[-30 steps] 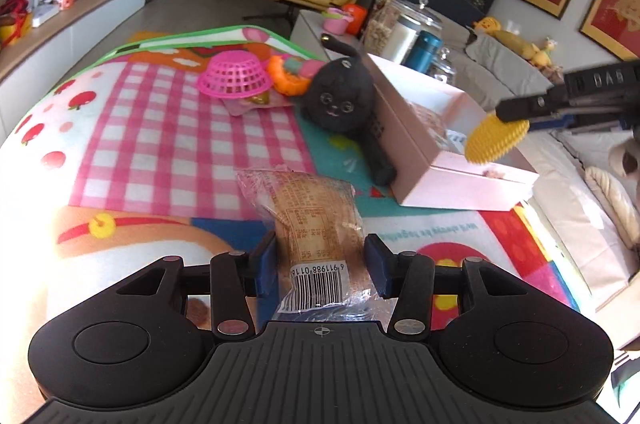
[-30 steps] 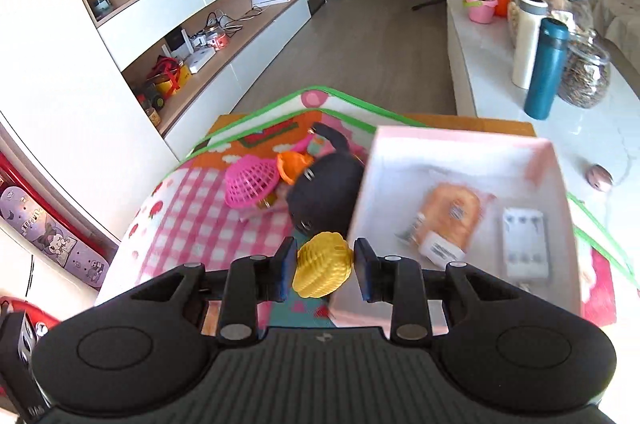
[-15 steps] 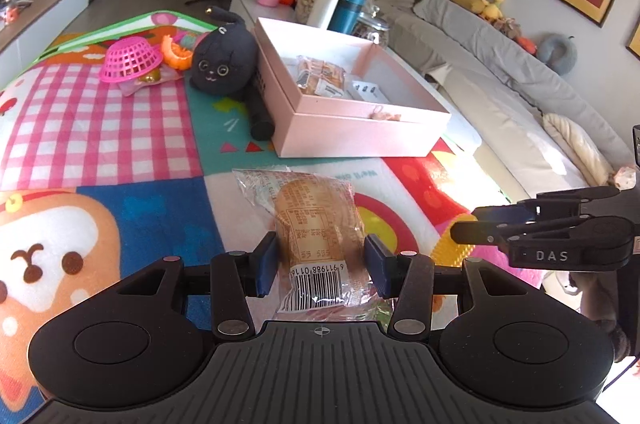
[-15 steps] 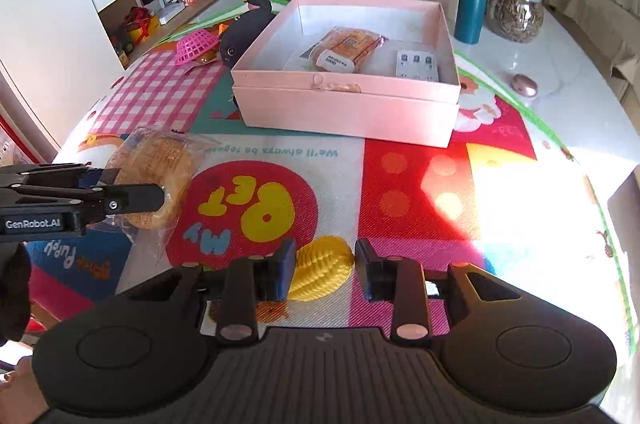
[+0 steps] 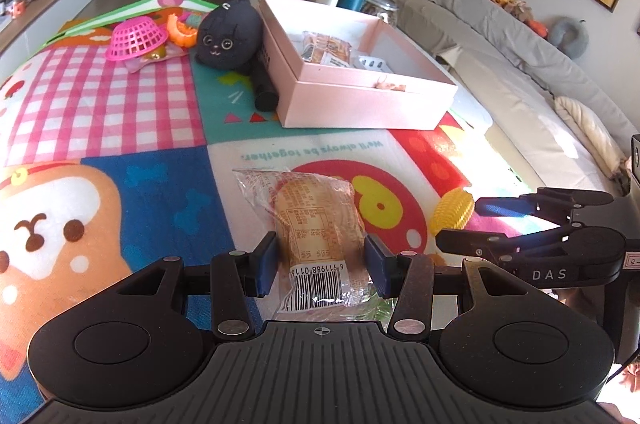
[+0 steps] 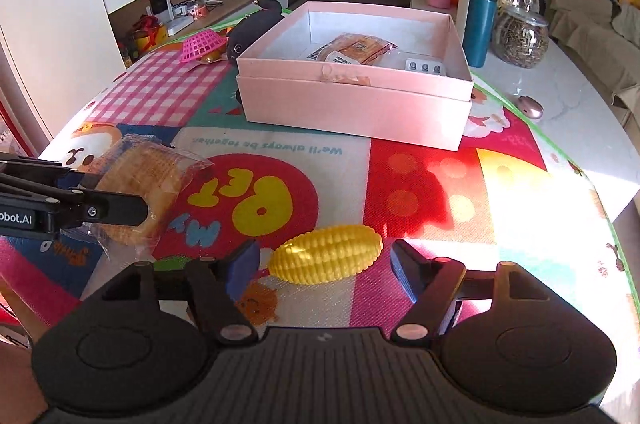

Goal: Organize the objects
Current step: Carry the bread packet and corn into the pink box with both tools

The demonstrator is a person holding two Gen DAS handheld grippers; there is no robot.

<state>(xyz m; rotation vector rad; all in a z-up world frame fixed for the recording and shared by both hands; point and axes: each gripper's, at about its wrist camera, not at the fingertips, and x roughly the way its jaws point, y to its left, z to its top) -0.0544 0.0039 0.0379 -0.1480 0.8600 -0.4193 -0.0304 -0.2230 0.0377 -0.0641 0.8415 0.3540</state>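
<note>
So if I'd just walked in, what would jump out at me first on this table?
Probably the bright cartoon play mat covering the table, with an open pink box near its far end already holding a wrapped snack. Nearer, a yellow toy corn lies on the mat between the fingers of the right claw, which have just been opening, while the left claw grips a wrapped pastry.

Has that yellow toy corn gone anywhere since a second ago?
Yes. The toy corn was held up near the pink box; now it lies on the mat well short of it, between the just-opened jaws of the right gripper.
</note>
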